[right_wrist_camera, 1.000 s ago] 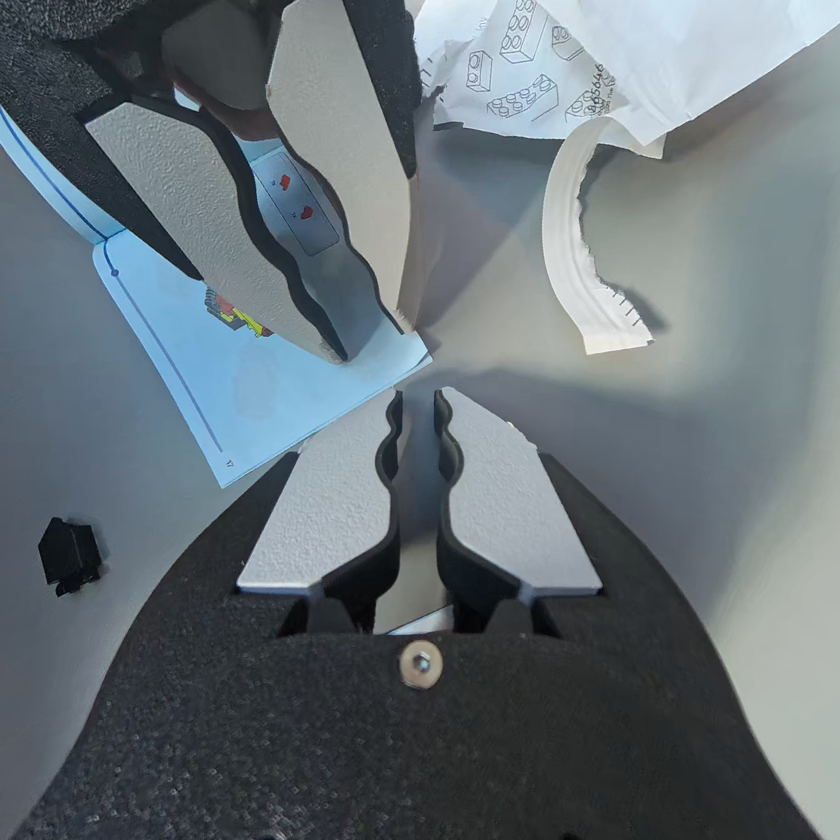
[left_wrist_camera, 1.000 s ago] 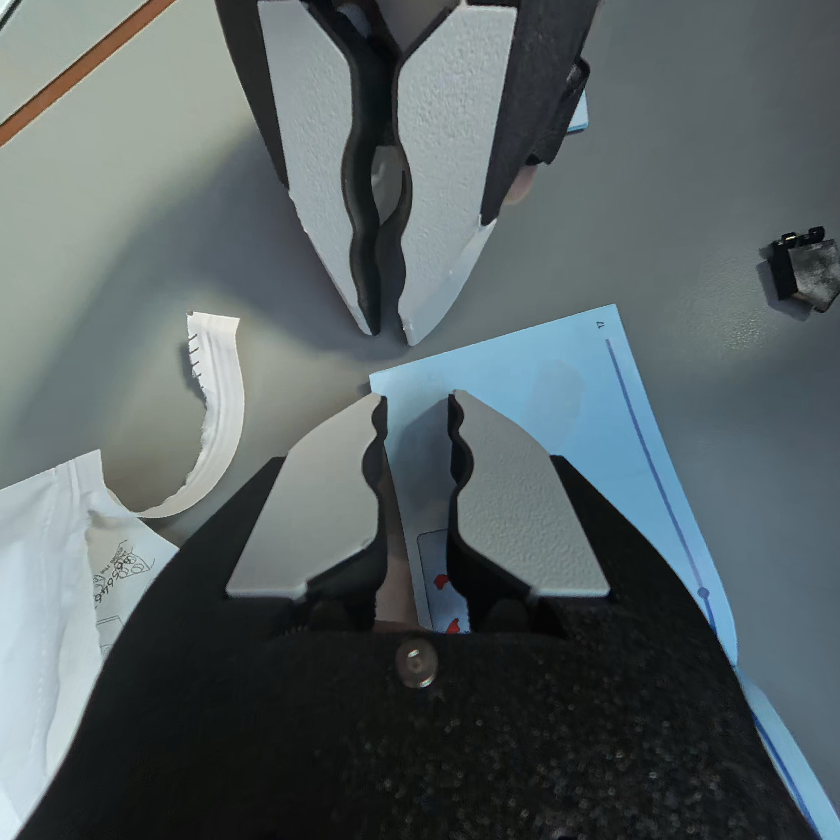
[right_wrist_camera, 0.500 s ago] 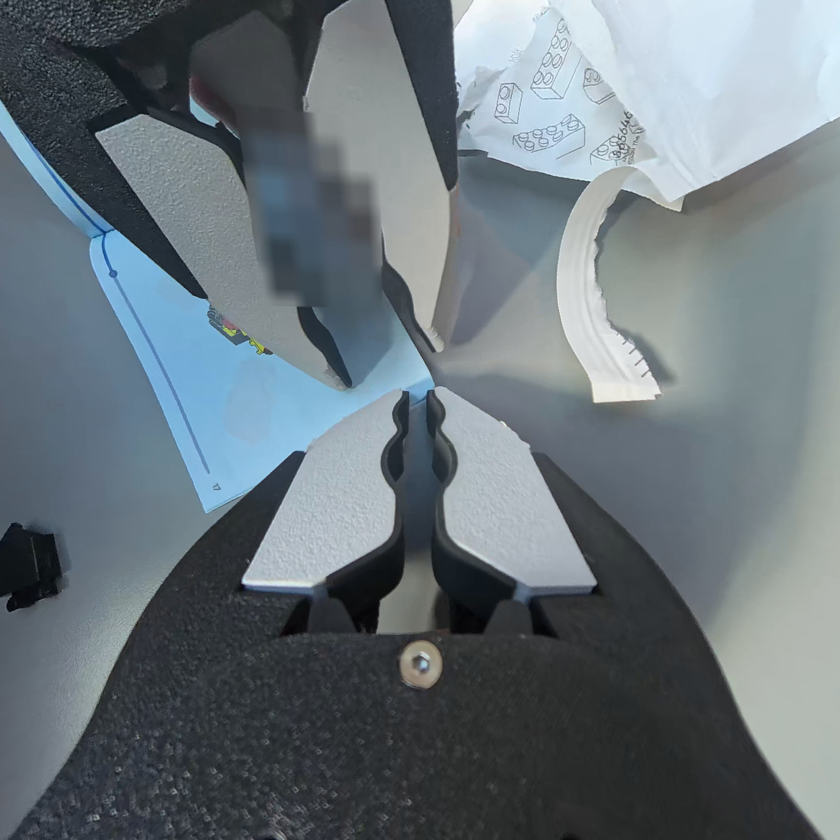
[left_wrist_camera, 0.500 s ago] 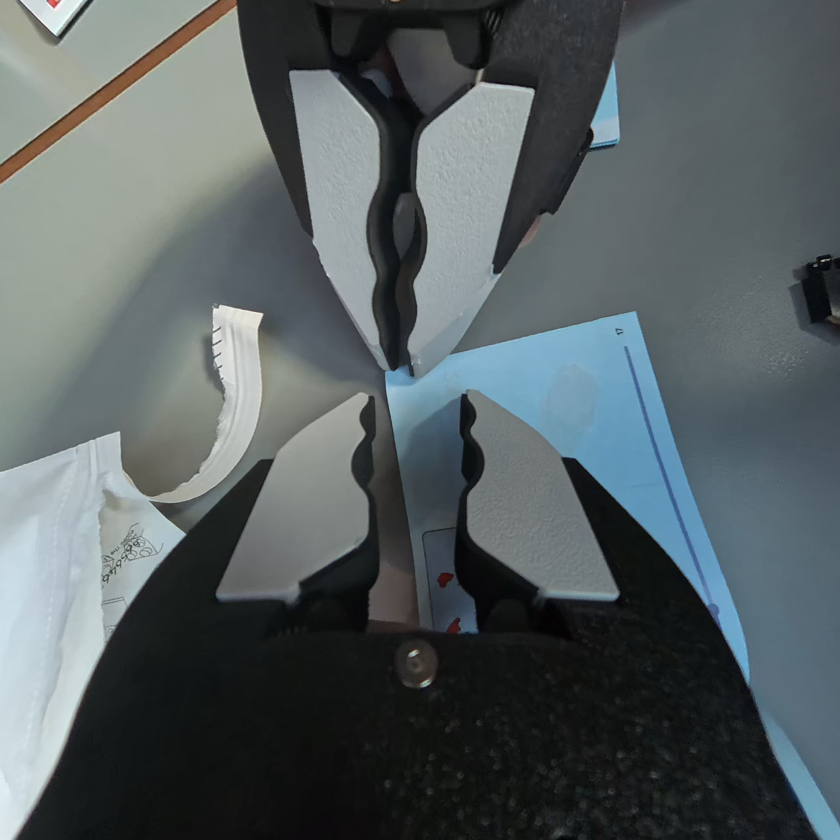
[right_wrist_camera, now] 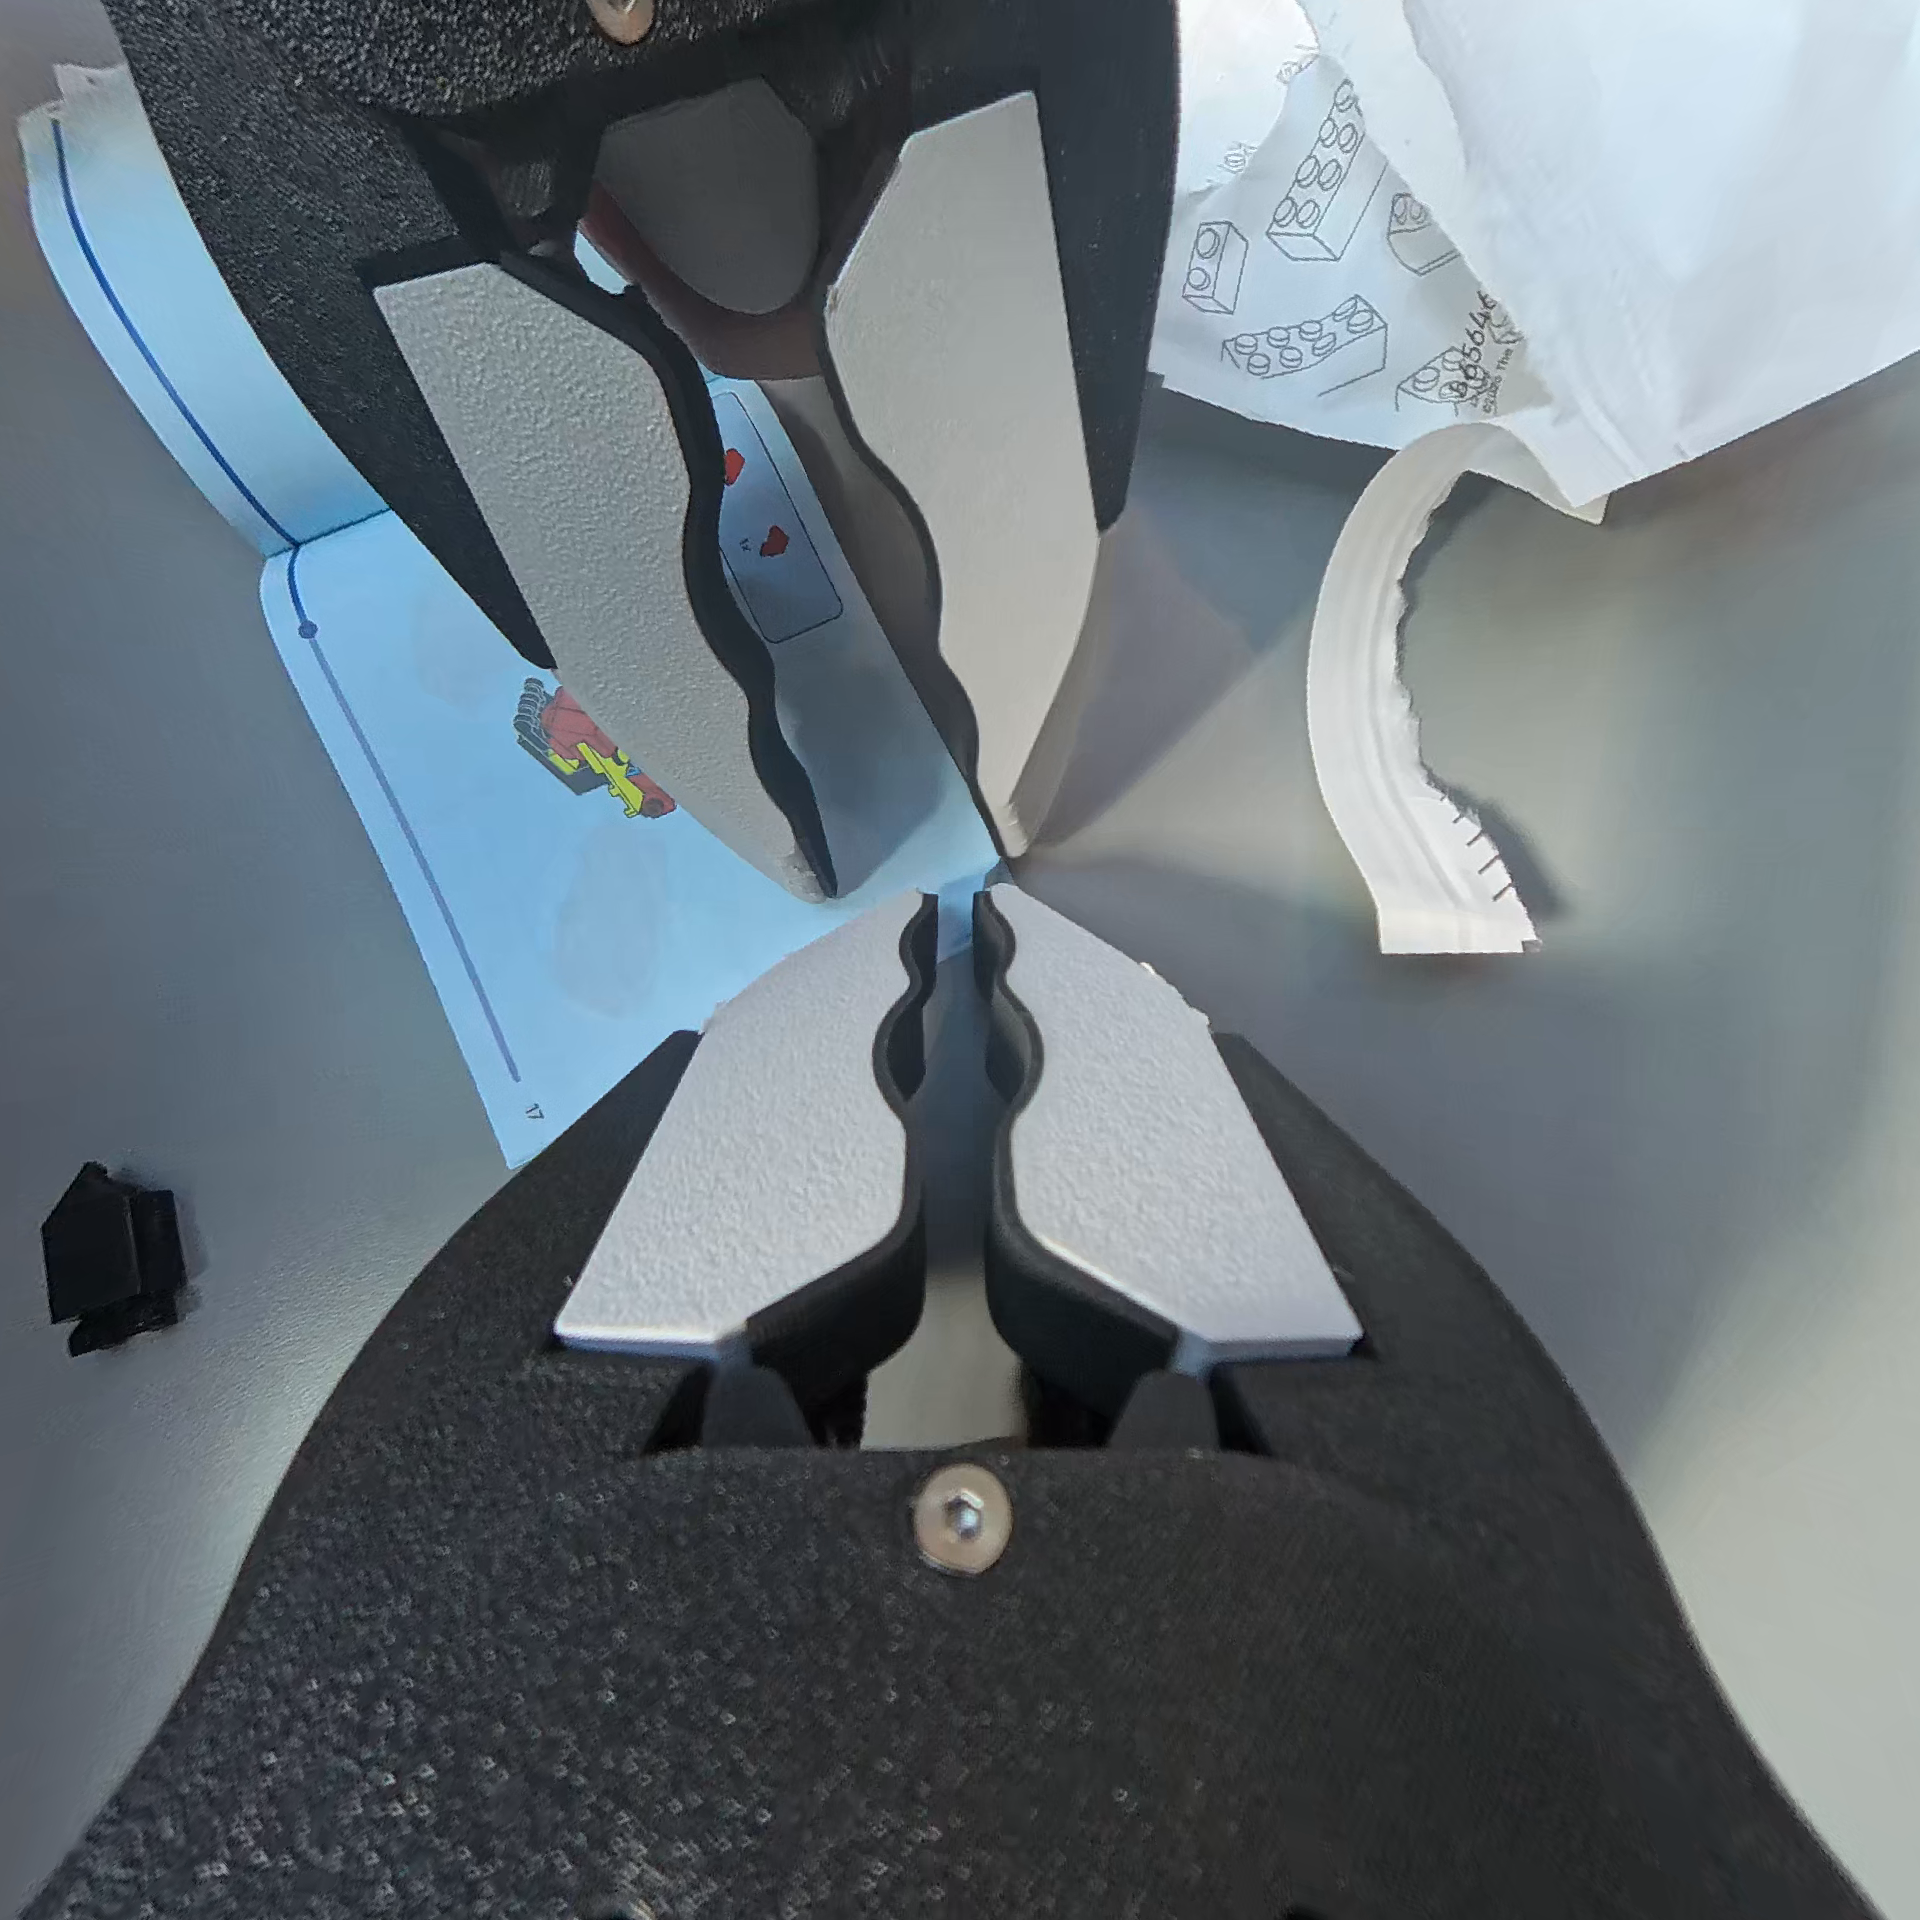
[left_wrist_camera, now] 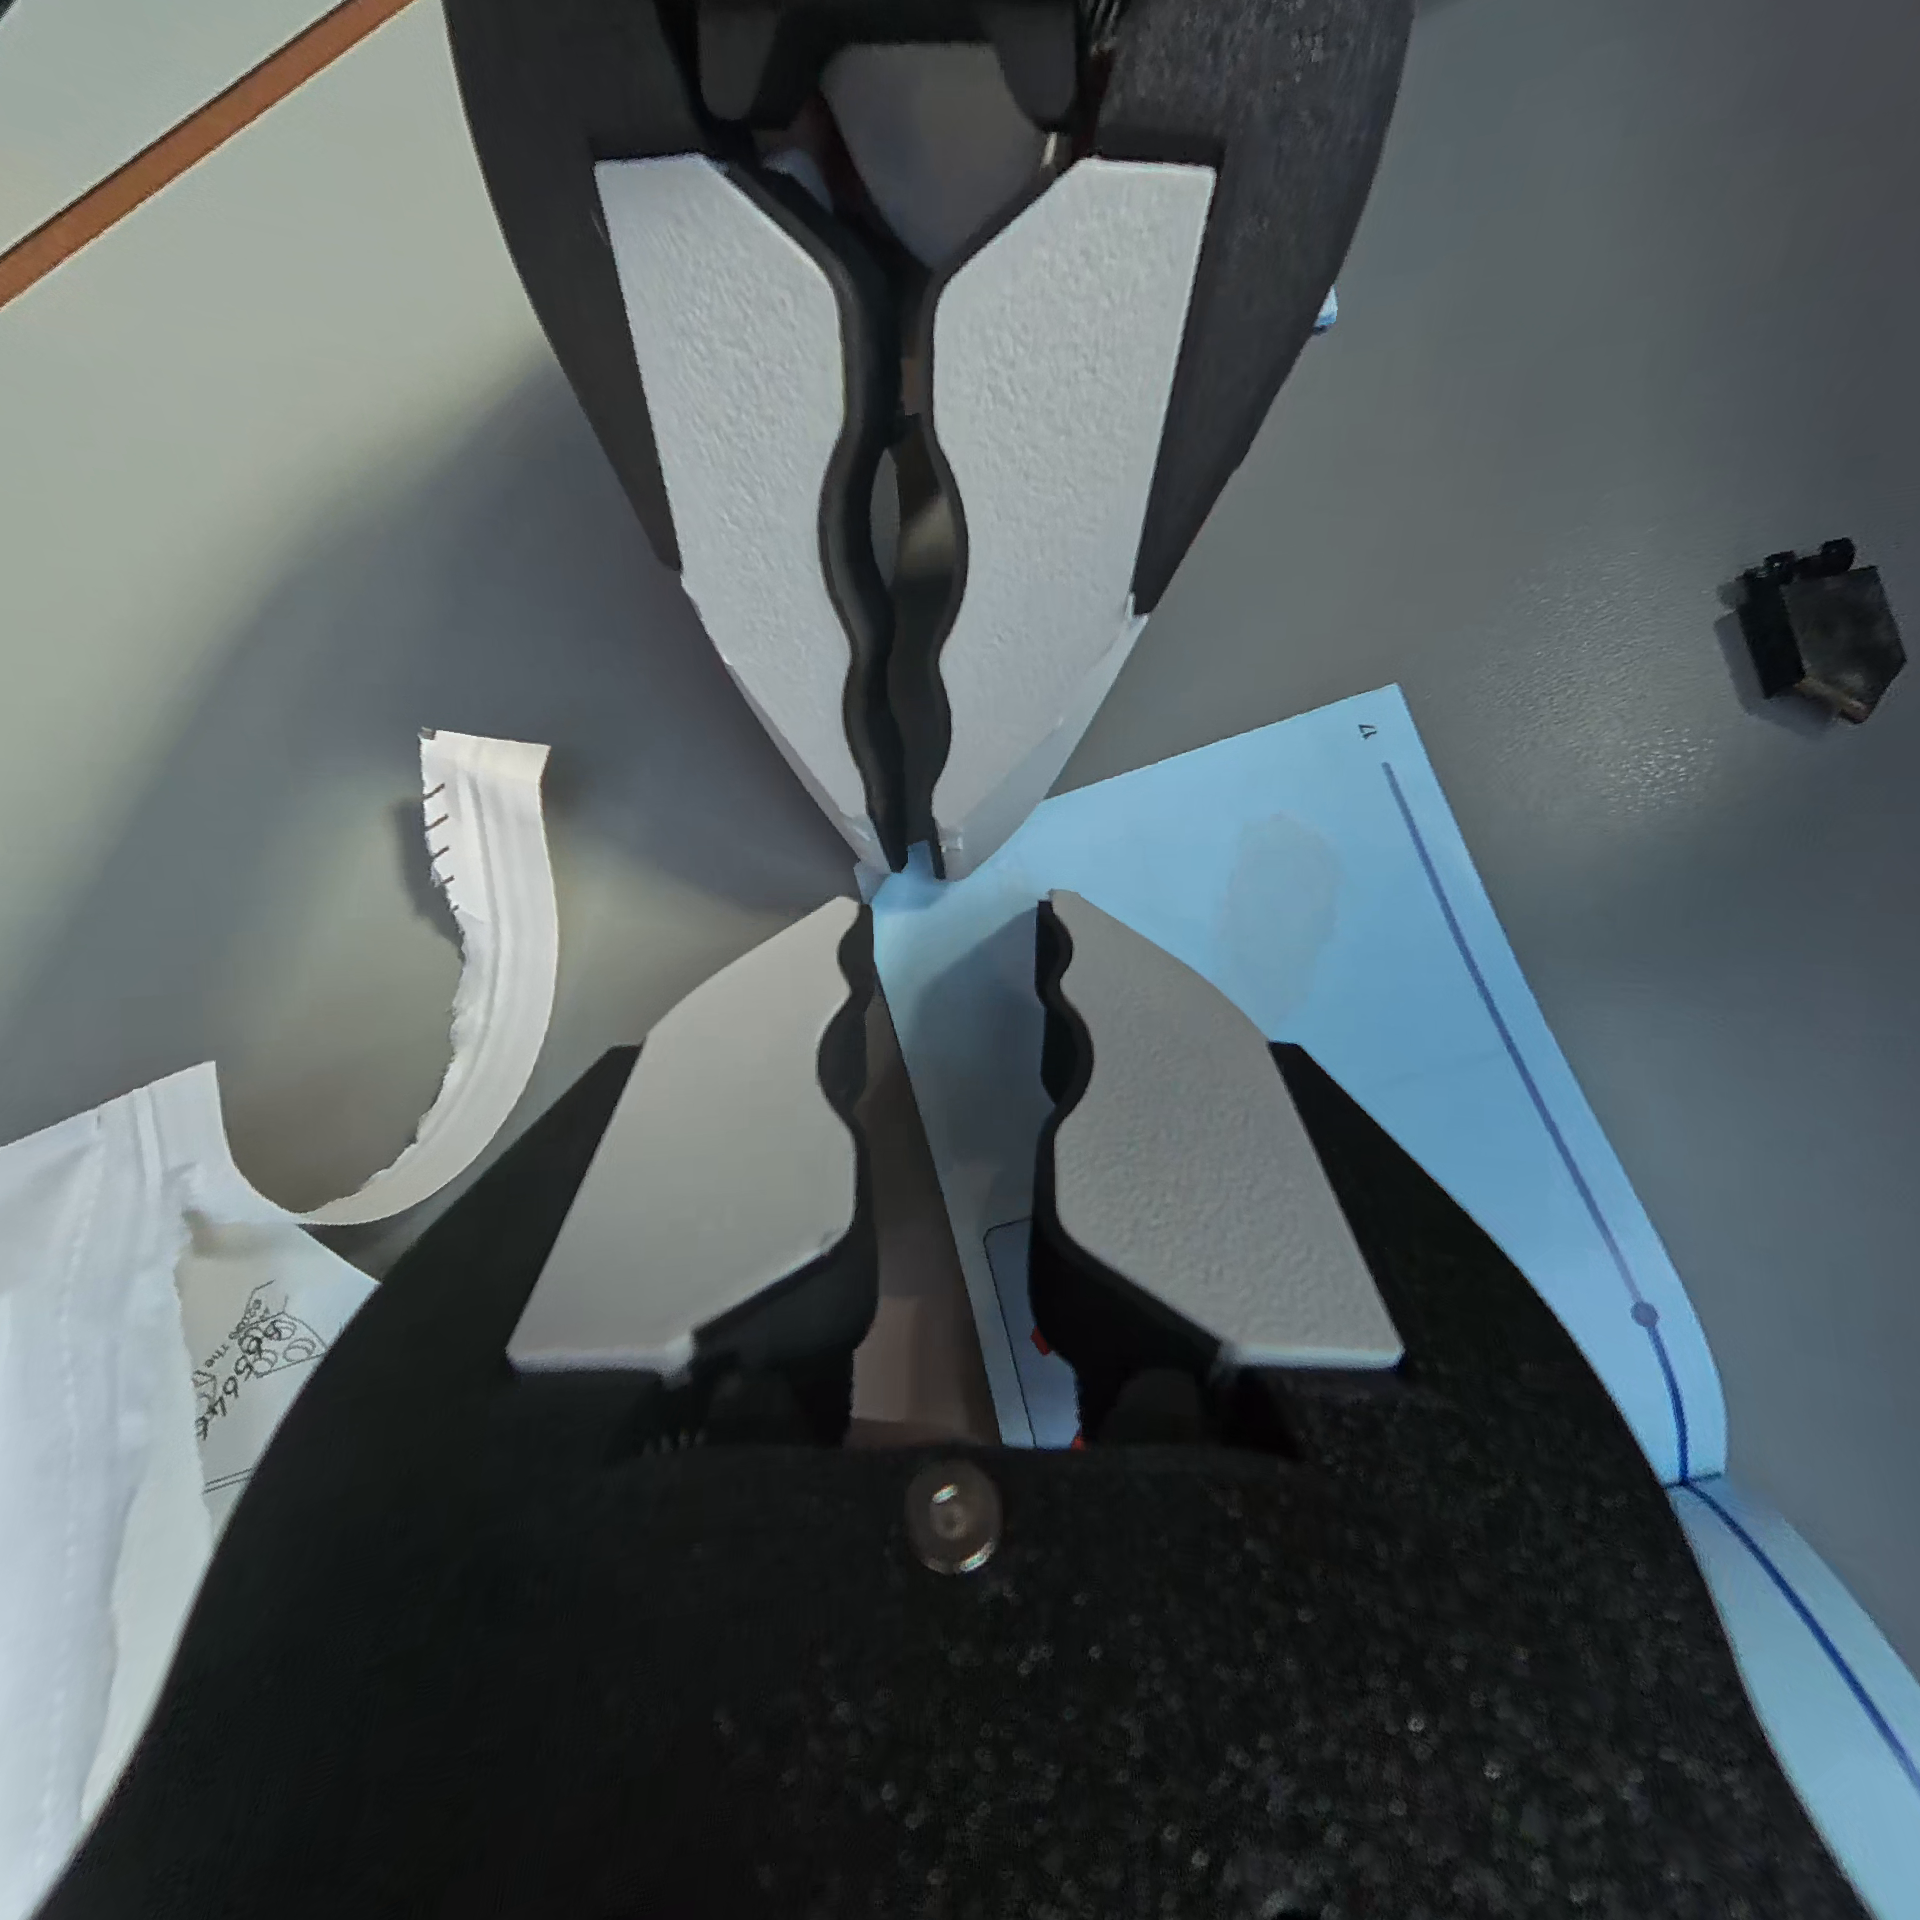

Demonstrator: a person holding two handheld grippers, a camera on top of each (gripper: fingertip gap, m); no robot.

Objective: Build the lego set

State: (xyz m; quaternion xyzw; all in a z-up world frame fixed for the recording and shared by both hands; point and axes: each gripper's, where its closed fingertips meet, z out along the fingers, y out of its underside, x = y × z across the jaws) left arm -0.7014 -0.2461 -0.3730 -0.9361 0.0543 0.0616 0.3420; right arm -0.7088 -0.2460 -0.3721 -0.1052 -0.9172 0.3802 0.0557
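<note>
The light blue instruction booklet (left_wrist_camera: pixel 1299 935) lies open on the grey table and also shows in the right wrist view (right_wrist_camera: pixel 468 831). My right gripper (right_wrist_camera: pixel 956 902) is shut on the corner of its top page. In the left wrist view the right gripper (left_wrist_camera: pixel 916 857) comes down from the top, tip to tip with mine. My left gripper (left_wrist_camera: pixel 951 904) is open and empty. It straddles the page's left edge just behind that corner, and it enters the right wrist view (right_wrist_camera: pixel 914 862) from above. A small black Lego piece (left_wrist_camera: pixel 1818 639) lies apart on the table; the right wrist view (right_wrist_camera: pixel 109 1257) shows it too.
A torn white paper parts bag (left_wrist_camera: pixel 94 1351) lies beside the booklet, also in the right wrist view (right_wrist_camera: pixel 1558 208). Its curled torn-off strip (left_wrist_camera: pixel 499 987) rests on the table next to the grippers (right_wrist_camera: pixel 1371 727). A brown table edge (left_wrist_camera: pixel 208 145) runs at the far left. The tips of both grippers are at nearly the same place. My left gripper's tips are some 12 cm from the small black Lego piece (left_wrist_camera: pixel 1818 639). Seen from the right wrist view (right_wrist_camera: pixel 107 1235) as well.
My right gripper has moved in to the page corner and closed on it. My left gripper has stayed over the page edge and opened a little wider.
</note>
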